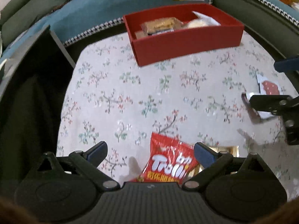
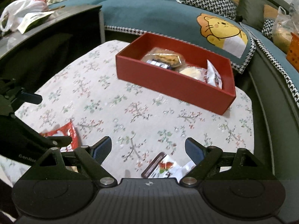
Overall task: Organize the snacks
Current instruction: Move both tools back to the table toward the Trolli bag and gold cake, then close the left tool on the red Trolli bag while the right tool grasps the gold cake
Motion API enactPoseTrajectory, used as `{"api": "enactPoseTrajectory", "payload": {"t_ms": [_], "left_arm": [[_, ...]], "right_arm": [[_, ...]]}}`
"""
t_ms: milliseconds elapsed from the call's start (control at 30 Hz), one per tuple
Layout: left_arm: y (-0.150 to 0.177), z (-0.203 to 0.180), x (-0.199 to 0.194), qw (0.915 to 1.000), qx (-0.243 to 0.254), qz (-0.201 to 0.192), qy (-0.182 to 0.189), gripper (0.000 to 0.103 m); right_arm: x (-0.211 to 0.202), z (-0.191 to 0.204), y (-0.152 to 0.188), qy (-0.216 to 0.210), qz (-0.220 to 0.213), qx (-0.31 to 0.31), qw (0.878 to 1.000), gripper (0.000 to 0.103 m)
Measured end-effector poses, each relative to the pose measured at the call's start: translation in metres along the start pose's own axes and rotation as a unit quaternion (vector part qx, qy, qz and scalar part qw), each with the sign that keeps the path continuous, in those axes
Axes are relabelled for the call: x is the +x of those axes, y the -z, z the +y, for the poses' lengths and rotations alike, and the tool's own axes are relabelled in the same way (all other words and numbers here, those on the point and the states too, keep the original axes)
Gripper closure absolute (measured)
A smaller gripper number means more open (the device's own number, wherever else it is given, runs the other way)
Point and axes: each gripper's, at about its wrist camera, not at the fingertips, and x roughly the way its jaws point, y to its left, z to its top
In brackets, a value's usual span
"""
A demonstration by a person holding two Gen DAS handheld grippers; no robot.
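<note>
Both grippers hang over the floral-clothed bench (image 2: 130, 97) with jaws spread wide and nothing between the pads. The left gripper (image 1: 150, 154) has the red gummy bag (image 1: 169, 161) lying directly under its gap, close to the palm end; the bag's long axis runs roughly along the pointing direction, toward the red box (image 1: 186, 41), so the jaws would close across its narrow width. The right gripper (image 2: 148, 150) stands over a white snack packet with a strawberry print (image 2: 166, 168), which lies just below the gap and a little toward the right-hand finger, its dark sealed edge slanting across the view; how its long axis runs I cannot tell, since the gripper body hides much of it. Each hand is plainly the nearer one to its own packet, and the two packets lie well apart, so the hands should not crowd each other. The red box sits at the far side of the bench, open on top and already holding several wrapped snacks (image 2: 164, 58), with free room at its near-left end. Between the packets and the box the cloth is bare, giving an open path; the box's near wall is the edge to clear, and the bench's rounded front edge lies close behind the packets.
</note>
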Motion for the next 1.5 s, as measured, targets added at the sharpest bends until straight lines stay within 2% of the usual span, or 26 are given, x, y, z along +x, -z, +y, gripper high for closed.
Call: {"api": "enactPoseTrajectory", "payload": {"t_ms": [133, 467, 500, 633, 833, 1000, 1233, 1400, 1433, 1500], "left_arm": [[0.008, 0.003, 0.008, 0.9997, 0.002, 0.013, 0.020, 0.000], [0.020, -0.008, 0.035, 0.9968, 0.016, 0.067, 0.041, 0.000], [0.020, -0.008, 0.036, 0.9965, 0.015, 0.069, 0.045, 0.002], [0.019, -0.004, 0.035, 0.9954, -0.003, 0.072, 0.063, 0.019], [0.023, 0.005, 0.032, 0.9950, -0.029, 0.072, 0.062, 0.023], [0.022, 0.019, 0.024, 0.9937, -0.065, 0.058, 0.070, 0.023], [0.026, 0.024, 0.028, 0.9927, -0.070, 0.071, 0.068, 0.024], [0.029, 0.025, 0.031, 0.9927, -0.067, 0.078, 0.062, 0.023], [0.030, 0.024, 0.031, 0.9931, -0.064, 0.078, 0.060, 0.023], [0.030, 0.022, 0.031, 0.9935, -0.058, 0.080, 0.058, 0.022]], "right_arm": [[-0.001, 0.003, 0.007, -0.016, 0.009, -0.006, 1.000, 0.013], [0.004, 0.019, 0.010, -0.053, 0.029, -0.042, 0.997, 0.013], [0.004, 0.020, 0.010, -0.057, 0.030, -0.046, 0.997, 0.013], [0.008, 0.028, 0.012, -0.069, 0.041, -0.064, 0.995, 0.013], [0.016, 0.038, 0.014, -0.083, 0.059, -0.089, 0.991, 0.013], [0.028, 0.052, 0.015, -0.102, 0.077, -0.113, 0.985, 0.013], [0.054, 0.075, 0.014, -0.106, 0.098, -0.142, 0.979, 0.015], [0.068, 0.086, 0.021, -0.115, 0.117, -0.162, 0.973, 0.020], [0.068, 0.086, 0.020, -0.117, 0.115, -0.158, 0.974, 0.023], [0.067, 0.083, 0.018, -0.114, 0.113, -0.147, 0.976, 0.035]]}}
